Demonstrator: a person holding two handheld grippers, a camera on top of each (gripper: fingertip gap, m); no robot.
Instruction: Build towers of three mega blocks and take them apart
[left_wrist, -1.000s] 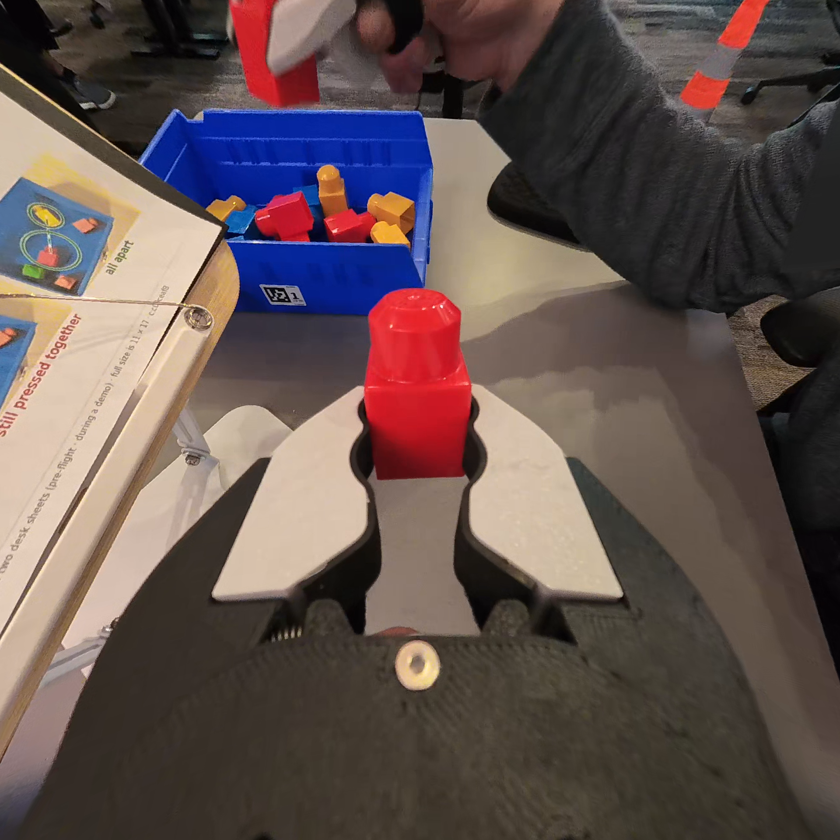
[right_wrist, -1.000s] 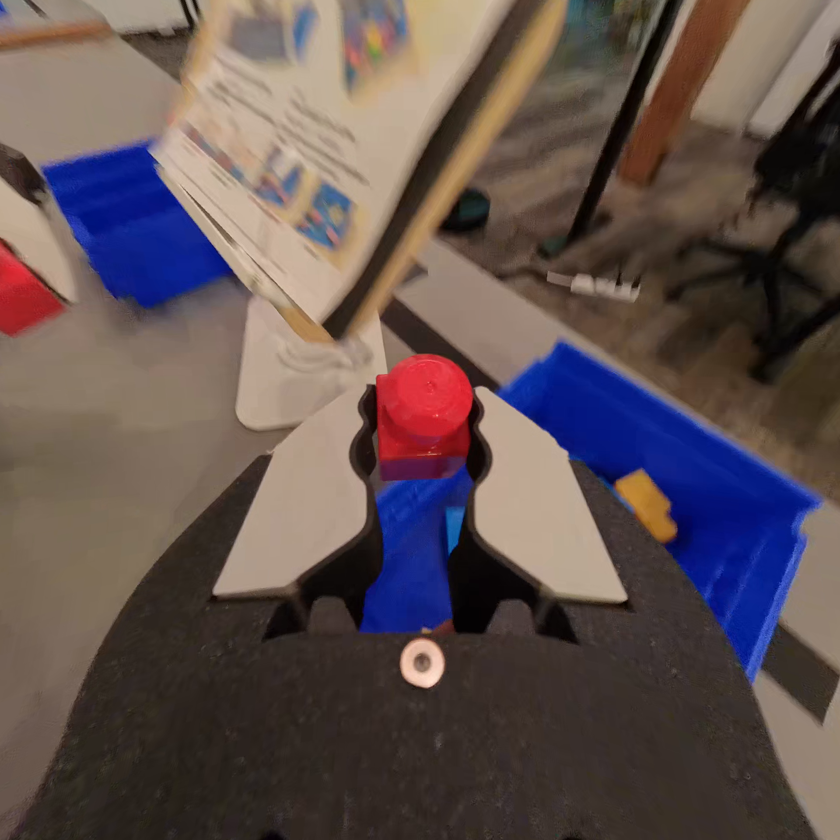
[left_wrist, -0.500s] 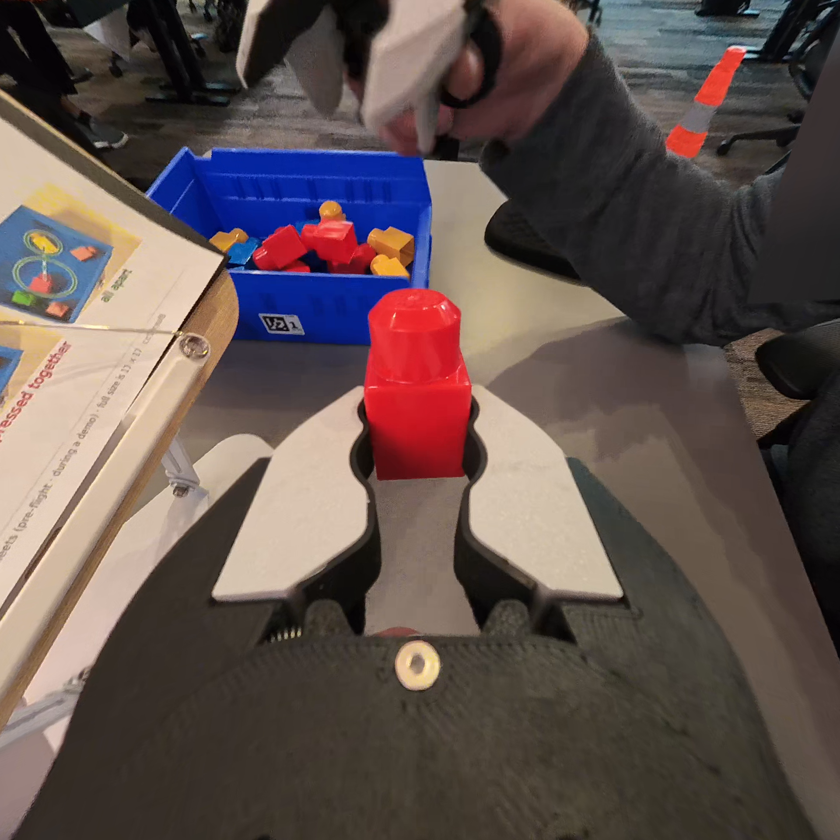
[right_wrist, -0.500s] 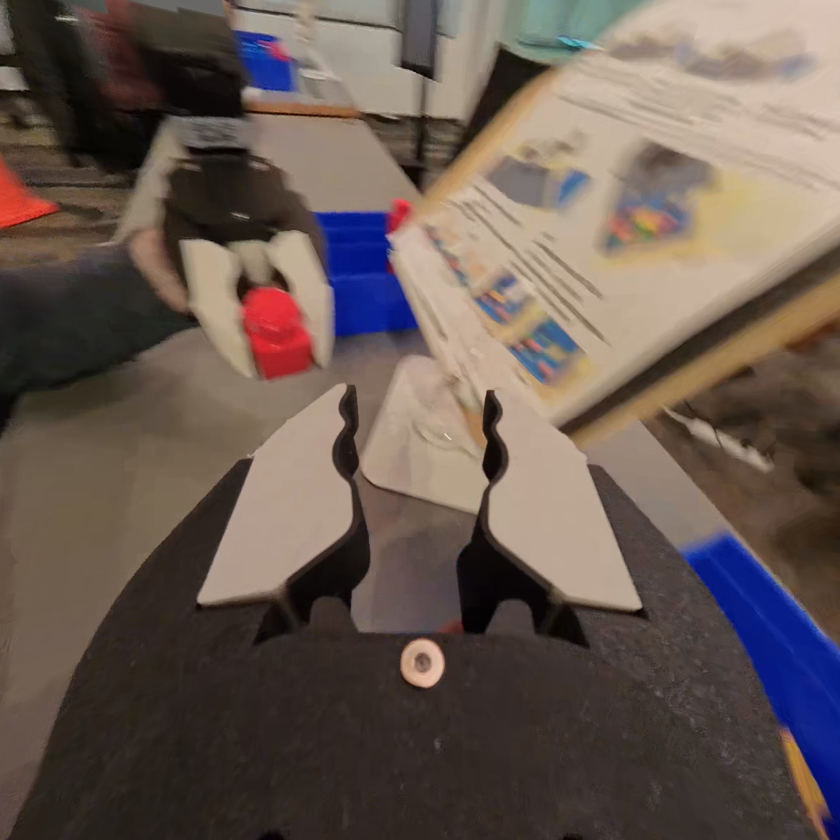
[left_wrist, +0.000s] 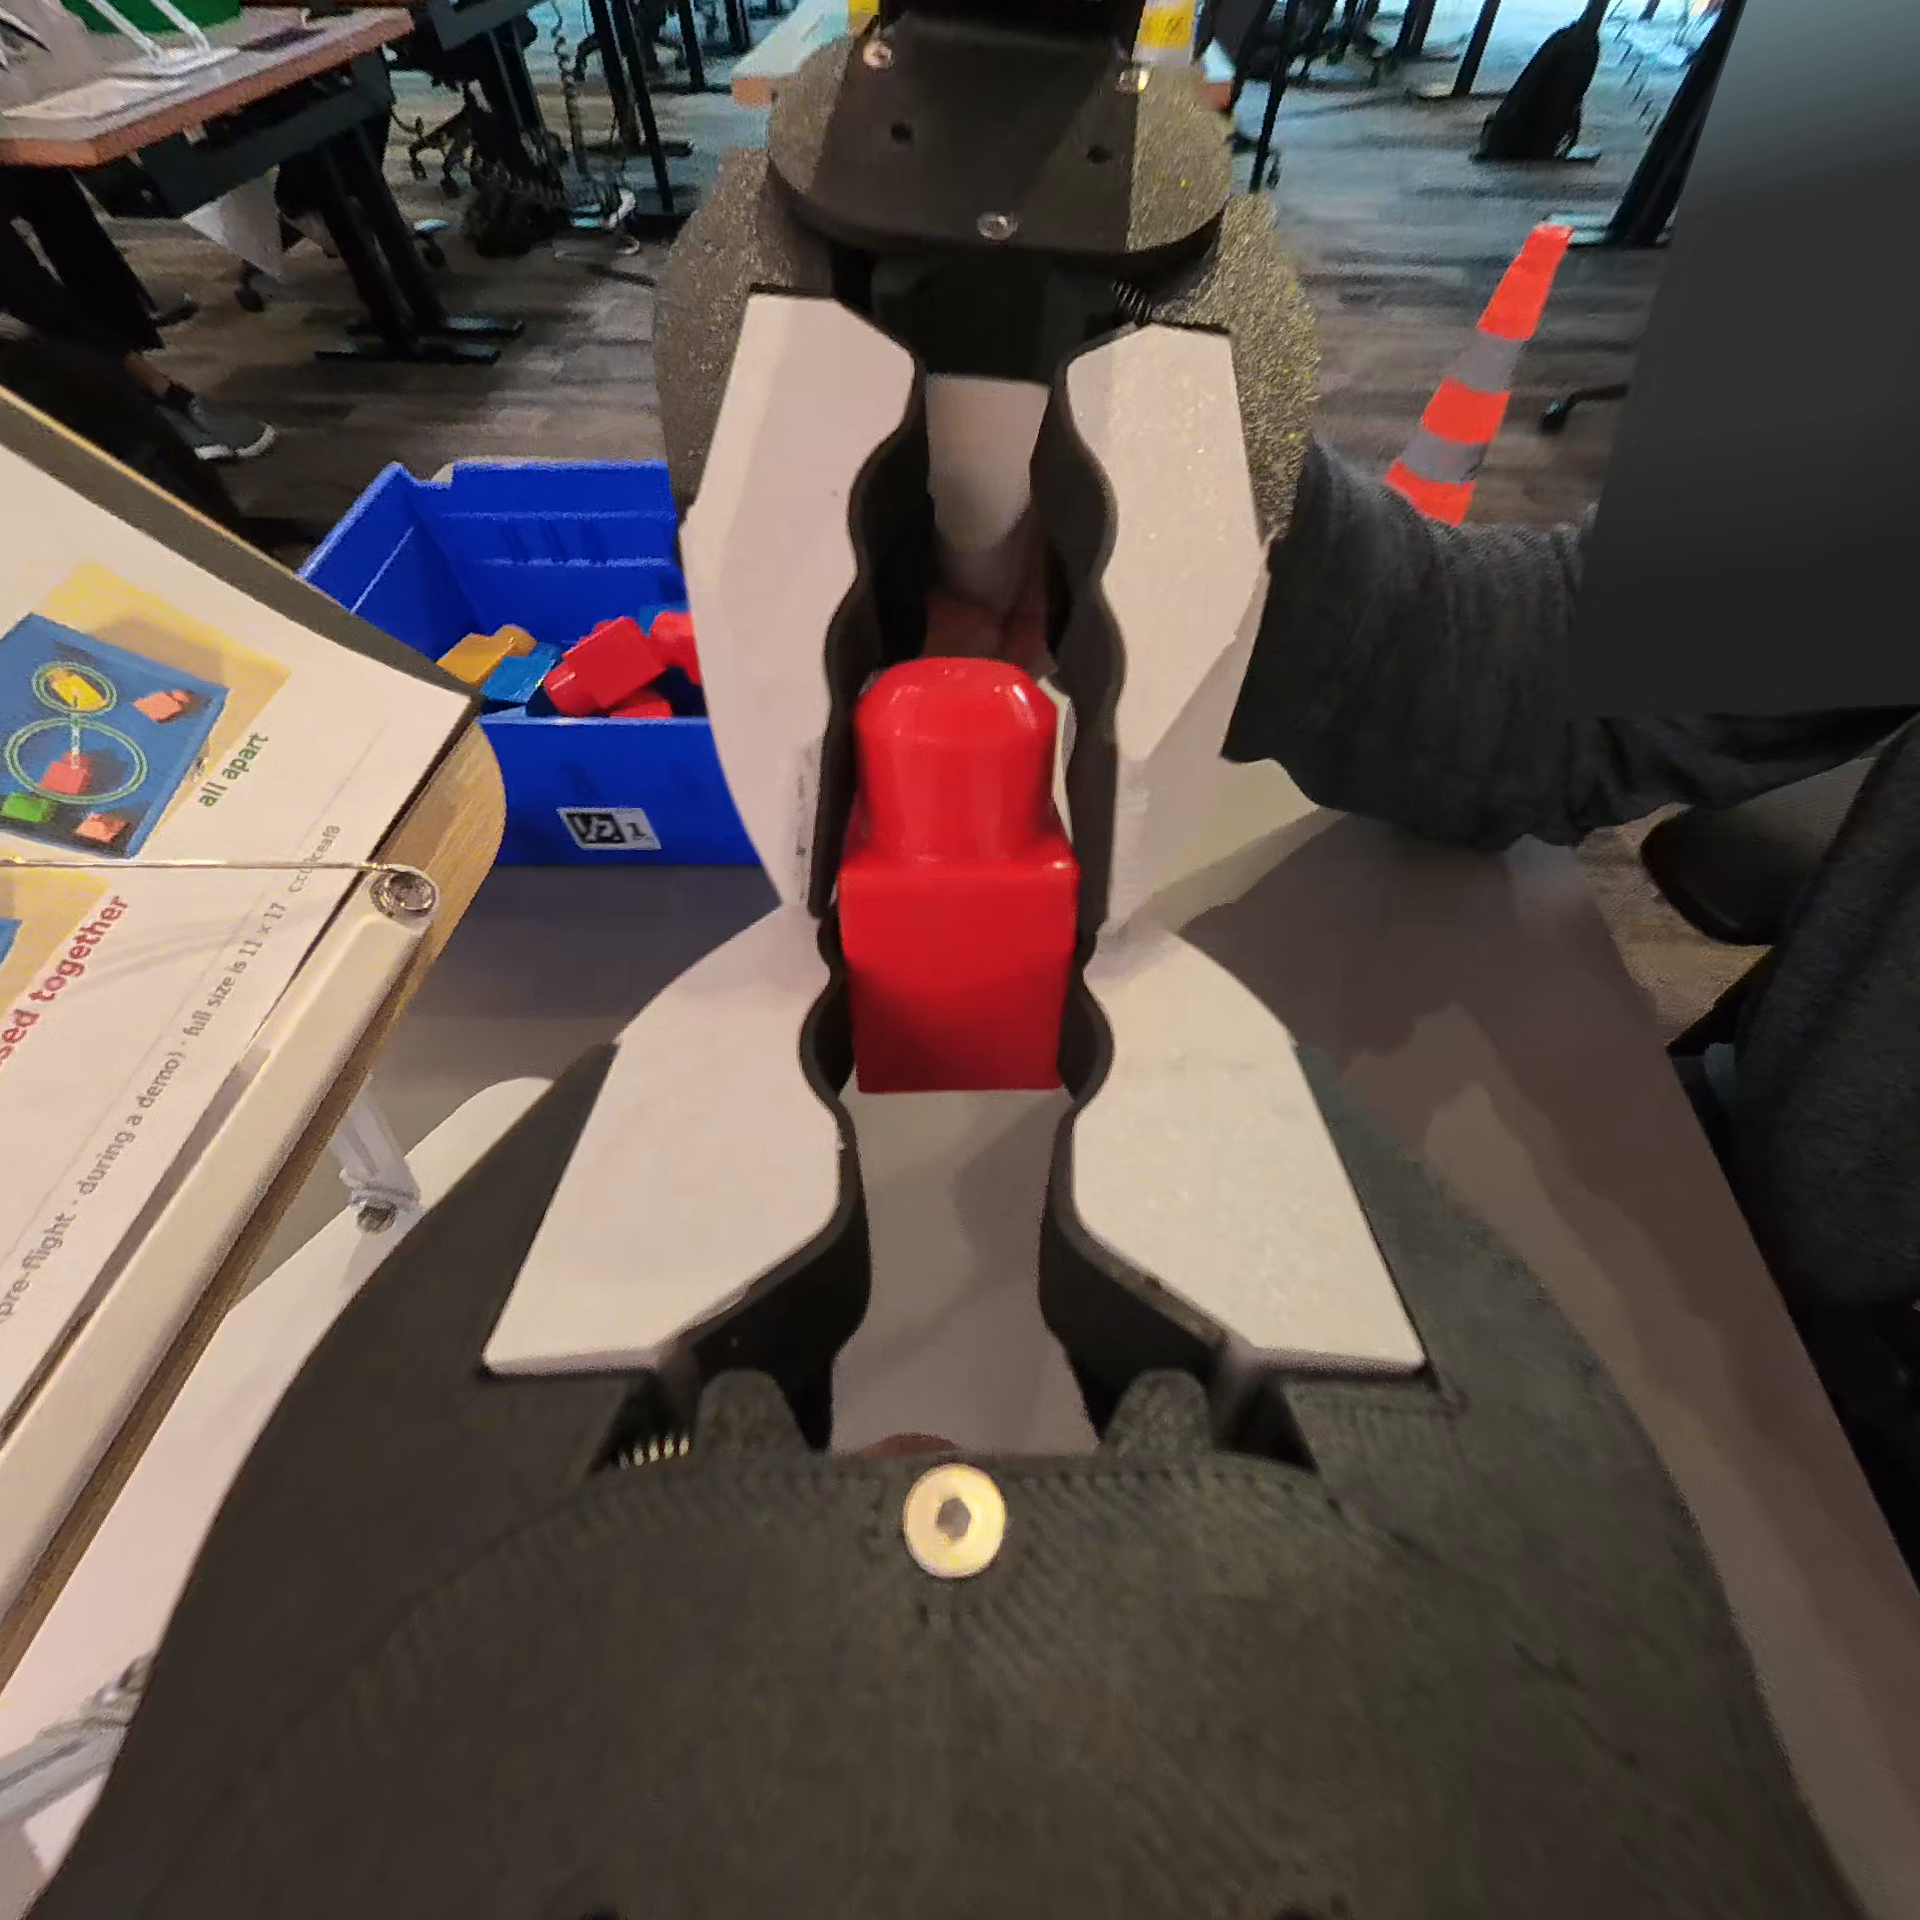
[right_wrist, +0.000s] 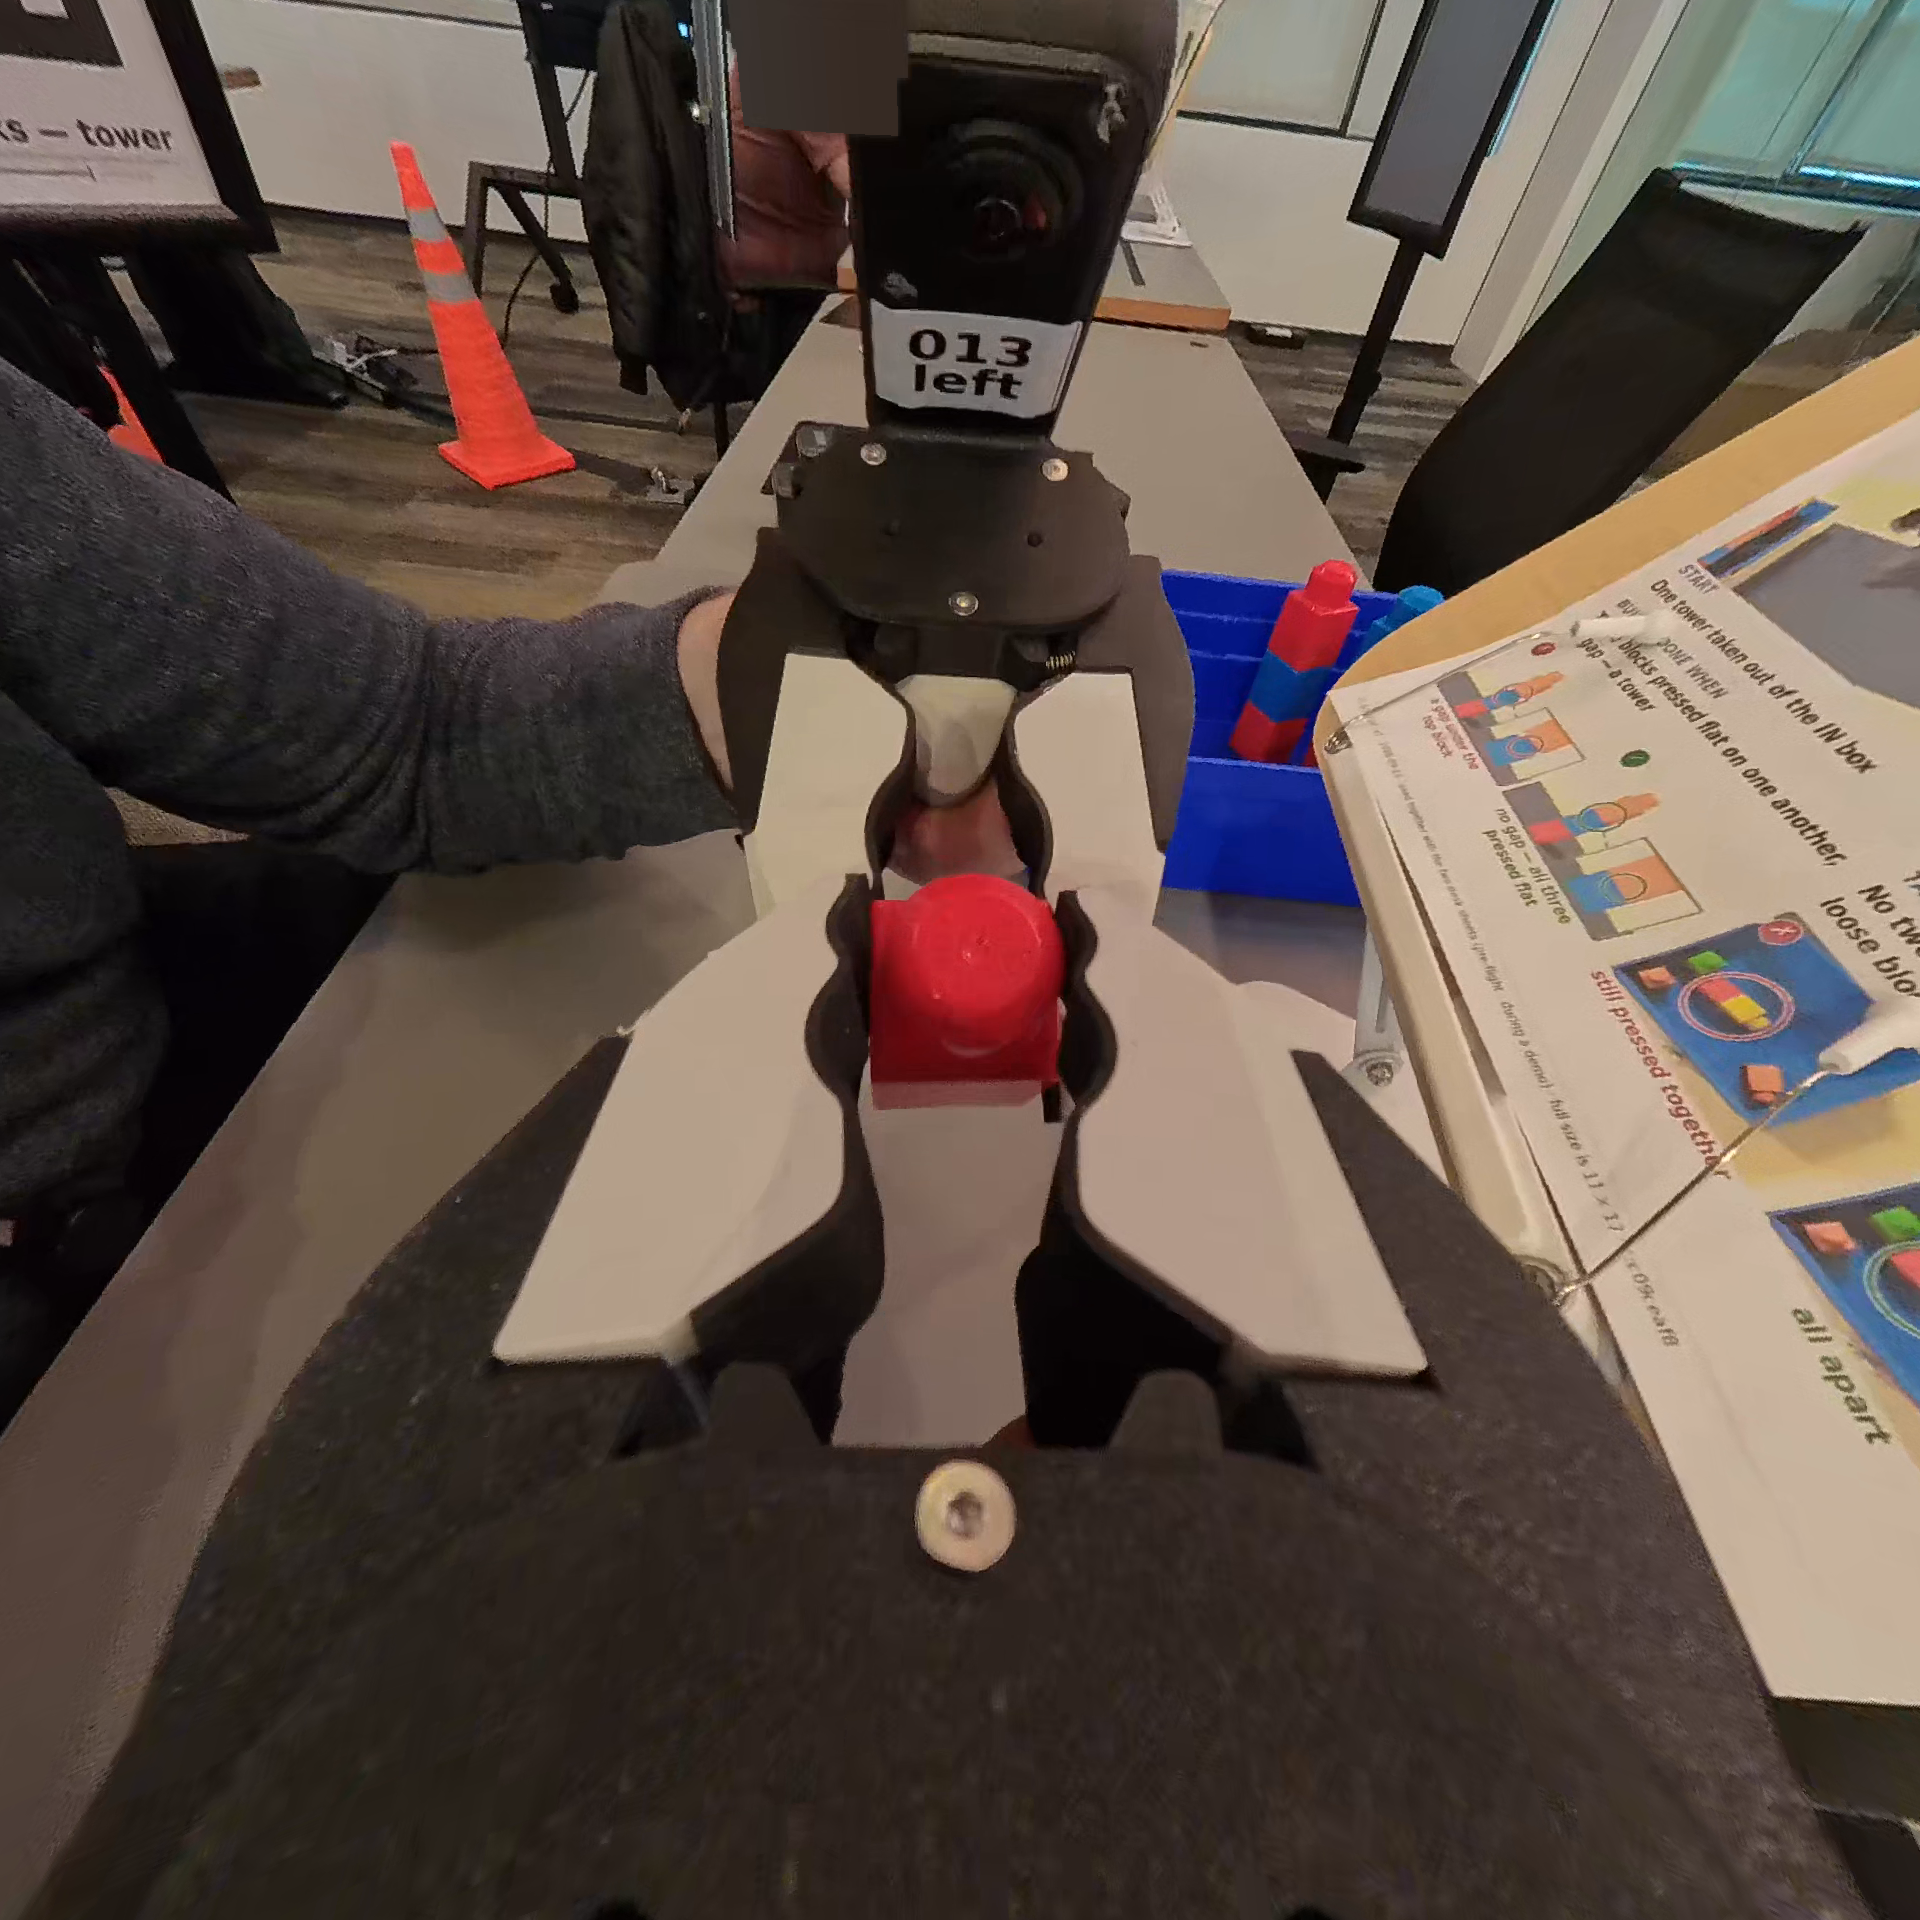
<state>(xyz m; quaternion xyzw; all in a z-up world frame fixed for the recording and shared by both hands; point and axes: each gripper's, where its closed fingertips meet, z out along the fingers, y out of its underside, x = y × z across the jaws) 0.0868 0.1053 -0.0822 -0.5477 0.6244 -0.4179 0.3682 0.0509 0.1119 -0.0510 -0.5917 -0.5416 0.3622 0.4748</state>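
Left wrist view | left gripper (left_wrist: 951, 997) clamps red block (left_wrist: 951, 935) | right gripper (left_wrist: 961, 790) seemingly grips stud

A grey table (left_wrist: 1455, 1039) carries everything. In the left wrist view a blue bin (left_wrist: 613, 769) of loose blocks (left_wrist: 603, 665) stands toward its far edge. In the right wrist view another blue bin (right_wrist: 1247, 831) holding stacked blocks (right_wrist: 1294, 665) sits beside a tilted instruction board (right_wrist: 1662, 935) whose white base (right_wrist: 1299, 1029) rests on the table.
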